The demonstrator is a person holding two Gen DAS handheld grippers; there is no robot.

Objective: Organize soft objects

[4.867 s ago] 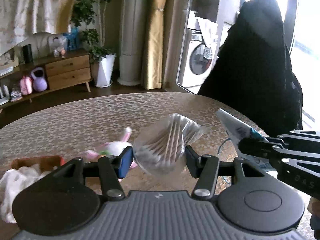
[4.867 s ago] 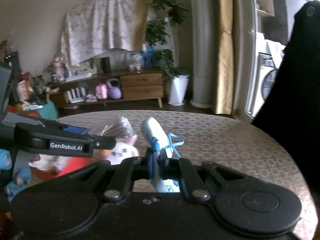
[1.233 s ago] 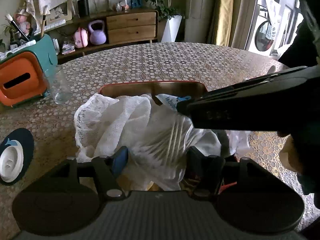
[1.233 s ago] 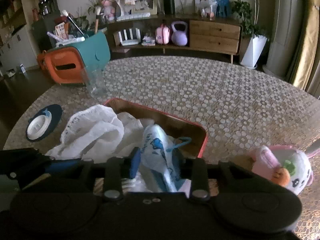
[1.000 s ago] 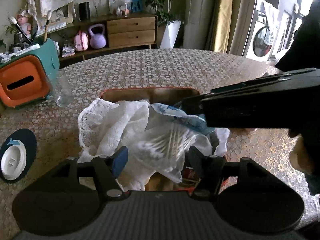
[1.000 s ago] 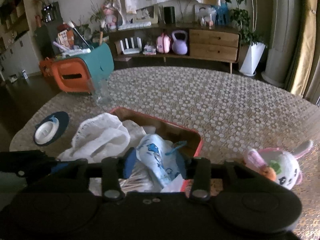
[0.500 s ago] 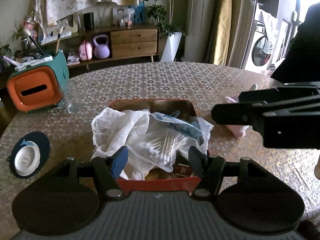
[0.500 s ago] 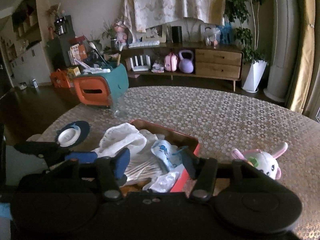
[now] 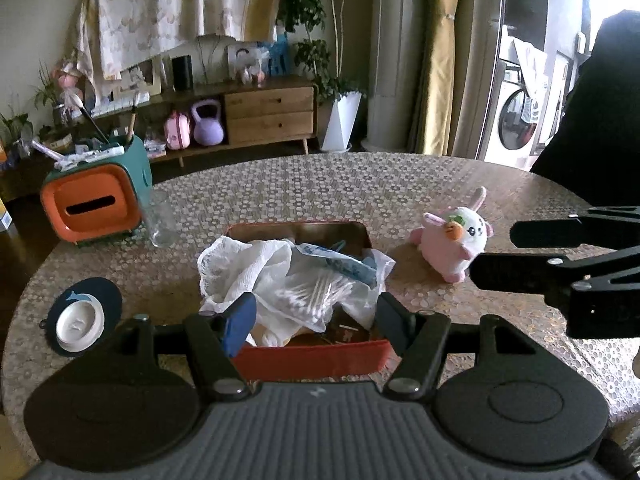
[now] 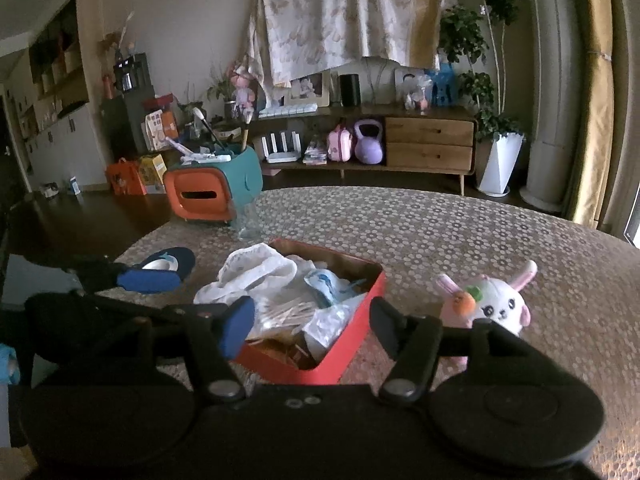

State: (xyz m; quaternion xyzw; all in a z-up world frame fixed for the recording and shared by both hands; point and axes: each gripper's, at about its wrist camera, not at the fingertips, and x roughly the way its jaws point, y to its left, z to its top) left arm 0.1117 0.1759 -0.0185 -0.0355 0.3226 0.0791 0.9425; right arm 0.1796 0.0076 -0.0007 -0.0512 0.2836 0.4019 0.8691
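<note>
A red tin box (image 9: 312,359) (image 10: 348,322) stands on the table. It holds a white gauze cloth (image 9: 236,266) (image 10: 256,270), a clear bag of cotton swabs (image 9: 316,294) (image 10: 286,312) and a blue-printed white pouch (image 9: 340,264) (image 10: 326,284). A pink and white plush bunny (image 9: 454,238) (image 10: 490,306) lies on the table right of the box. My left gripper (image 9: 314,316) is open and empty, just above the box's near edge. My right gripper (image 10: 310,322) is open and empty, near the box too, and shows at the right of the left wrist view (image 9: 560,256).
An orange and teal tissue holder (image 9: 96,196) (image 10: 212,188) and a clear glass (image 9: 160,218) (image 10: 248,216) stand at the far left of the table. A dark round coaster with a white lid (image 9: 82,320) (image 10: 168,262) lies near the left edge.
Both grippers let go of the swab bag and the pouch in the box, opened, and drew back and up. The bunny has come into view.
</note>
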